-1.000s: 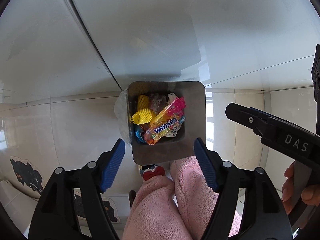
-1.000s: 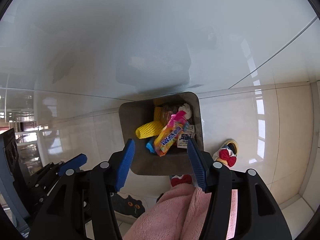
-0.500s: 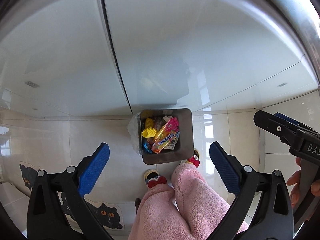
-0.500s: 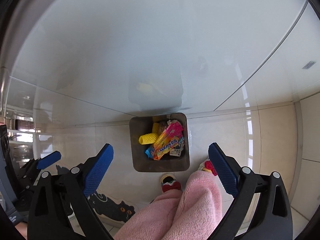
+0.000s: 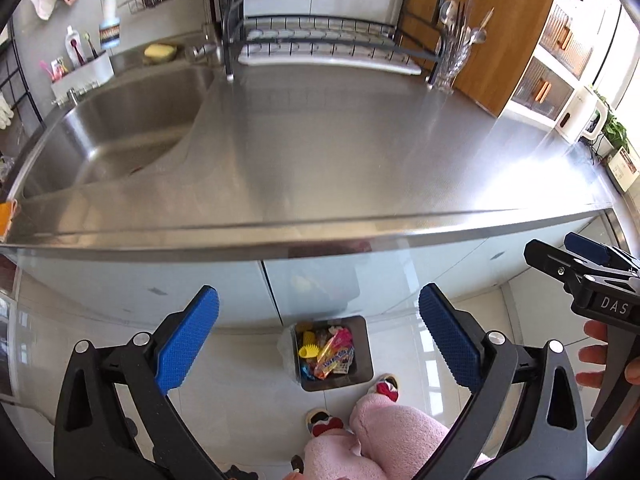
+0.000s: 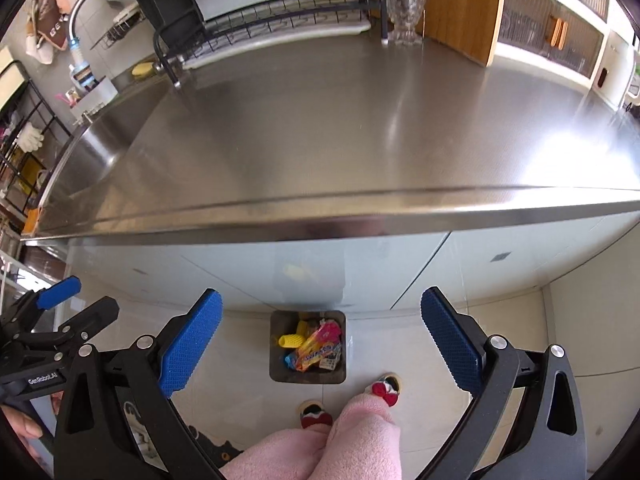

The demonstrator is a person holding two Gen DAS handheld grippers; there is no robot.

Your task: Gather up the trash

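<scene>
A small square grey trash bin (image 5: pixel 362 378) stands on the floor below the counter; it also shows in the right wrist view (image 6: pixel 280 374). It holds candy wrappers (image 5: pixel 332 356) (image 6: pixel 314 350) and a yellow ribbed piece (image 5: pixel 309 349) (image 6: pixel 291 340). My left gripper (image 5: pixel 320 340) is open and empty, held high above the bin. My right gripper (image 6: pixel 320 340) is open and empty too, beside the left one. Each gripper shows at the edge of the other's view.
A bare steel counter (image 5: pixel 340 152) (image 6: pixel 340 128) spans both views, with a sink (image 5: pixel 120 128) at left and a dish rack (image 5: pixel 328 40) at the back. The person's pink-clad legs (image 5: pixel 384 436) and slippers stand by the bin.
Both grippers have risen well away from the bin and opened wider. The bin now looks small and the countertop has come into view.
</scene>
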